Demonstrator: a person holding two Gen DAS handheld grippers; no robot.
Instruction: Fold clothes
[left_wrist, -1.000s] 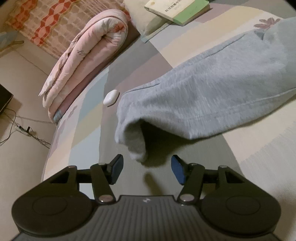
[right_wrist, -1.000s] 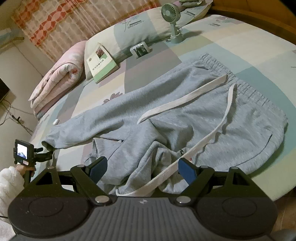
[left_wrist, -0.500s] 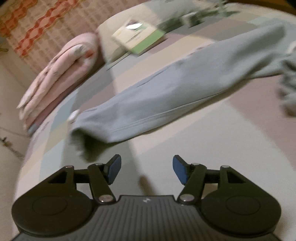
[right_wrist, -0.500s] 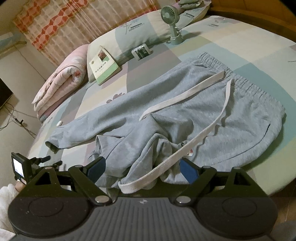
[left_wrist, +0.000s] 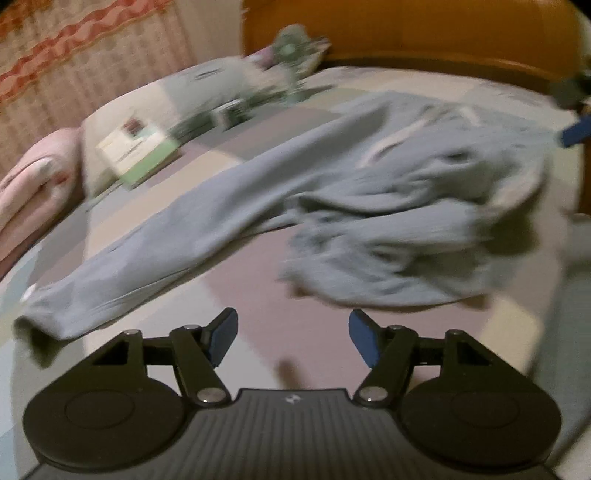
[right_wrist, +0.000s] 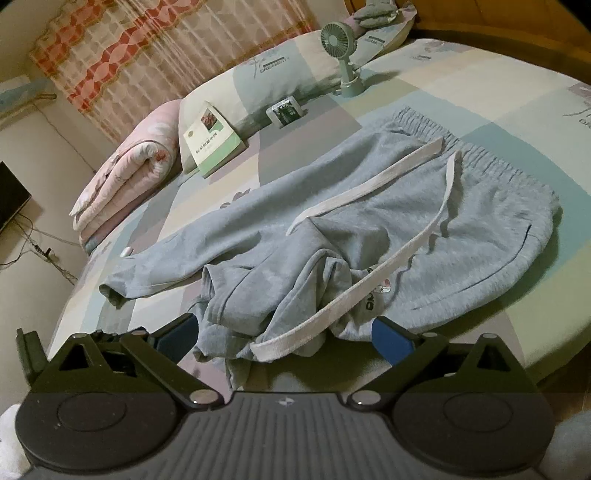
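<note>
The grey sweatpants (right_wrist: 369, 229) lie spread on the bed (right_wrist: 498, 122), waistband toward 1 o'clock in the right wrist view, one leg stretched out toward 9 o'clock and the other crumpled in a heap at the near edge.

The right gripper (right_wrist: 284, 338) has its jaws opening, set wide to either side of that crumpled leg and its white drawstring (right_wrist: 354, 295); cloth lies between the blue pads, but they do not press on it.

The left gripper (left_wrist: 291, 338) also has its jaws opening, with only bare sheet between them; the pants (left_wrist: 369, 206) lie beyond it toward 12 and 1 o'clock.

The right wrist view is sharp and shows the book (right_wrist: 212, 142), the small green fan (right_wrist: 341, 51), the rolled pink quilt (right_wrist: 125, 173) at 10 o'clock and a dark screen at the far left edge.

The left wrist view is blurred; it alone shows the orange wooden headboard (left_wrist: 424, 33) at 12 o'clock and a blue pad of the other gripper at 2 o'clock.
</note>
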